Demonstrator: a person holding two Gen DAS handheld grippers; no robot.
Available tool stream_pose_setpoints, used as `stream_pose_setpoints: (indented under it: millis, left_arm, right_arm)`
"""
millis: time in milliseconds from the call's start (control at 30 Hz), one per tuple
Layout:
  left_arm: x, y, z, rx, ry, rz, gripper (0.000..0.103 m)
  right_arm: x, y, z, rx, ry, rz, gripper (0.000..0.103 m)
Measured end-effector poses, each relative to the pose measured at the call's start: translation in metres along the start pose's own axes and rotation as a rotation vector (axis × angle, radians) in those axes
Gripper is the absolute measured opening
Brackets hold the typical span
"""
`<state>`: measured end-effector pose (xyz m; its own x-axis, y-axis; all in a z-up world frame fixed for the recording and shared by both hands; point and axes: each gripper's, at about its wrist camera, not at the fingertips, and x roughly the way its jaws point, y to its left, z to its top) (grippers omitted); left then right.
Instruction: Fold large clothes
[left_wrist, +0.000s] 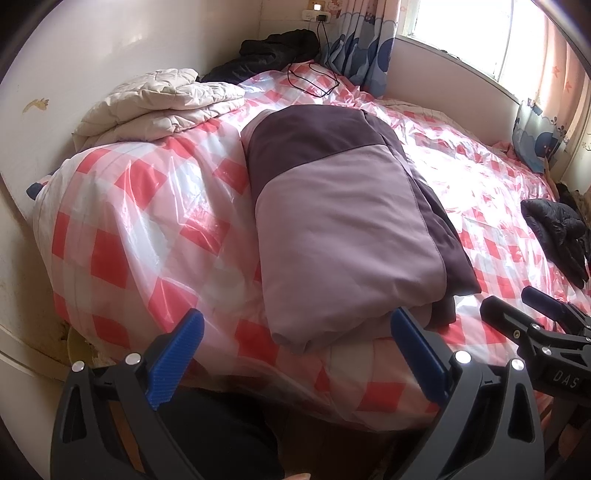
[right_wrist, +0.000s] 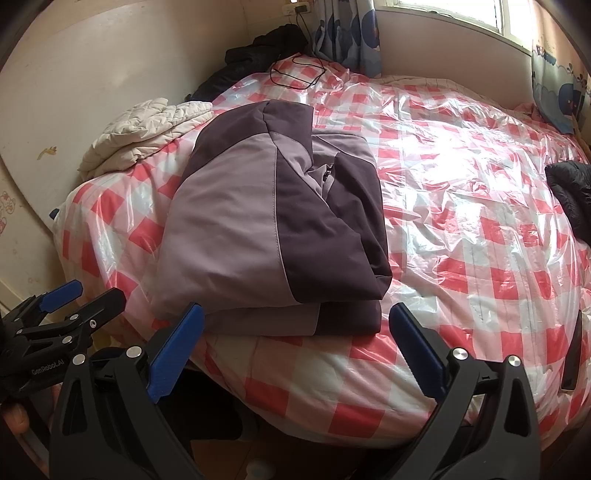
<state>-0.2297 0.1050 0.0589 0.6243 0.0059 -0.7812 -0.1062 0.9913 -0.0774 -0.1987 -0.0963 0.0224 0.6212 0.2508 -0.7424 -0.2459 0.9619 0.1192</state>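
A two-tone purple jacket (left_wrist: 343, 221) lies folded in a thick bundle on the bed with the red and white check cover (left_wrist: 140, 229); it also shows in the right wrist view (right_wrist: 258, 229). My left gripper (left_wrist: 295, 325) is open and empty, held off the bed's near edge just short of the bundle. My right gripper (right_wrist: 295, 317) is open and empty, also just short of the bundle's near edge. Each gripper shows at the side of the other's view: the right one (left_wrist: 517, 306) and the left one (right_wrist: 92, 299).
A cream quilted coat (left_wrist: 162, 103) lies at the far left of the bed. A black jacket (left_wrist: 273, 51) and a charger cable (left_wrist: 314, 81) lie at the far corner. Another black garment (left_wrist: 557, 232) lies at the right. A dark phone (right_wrist: 572, 358) lies near the right edge.
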Motion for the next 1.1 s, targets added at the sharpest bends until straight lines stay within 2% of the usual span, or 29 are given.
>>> stream_pose_setpoints:
  millis: [1100]
  left_arm:
    - [0.0033,-0.0018,0.0002,0.008,-0.015,0.021,0.097]
  right_arm:
    - [0.0048,0.0001,-0.0052,0.001,0.009,0.005,0.097]
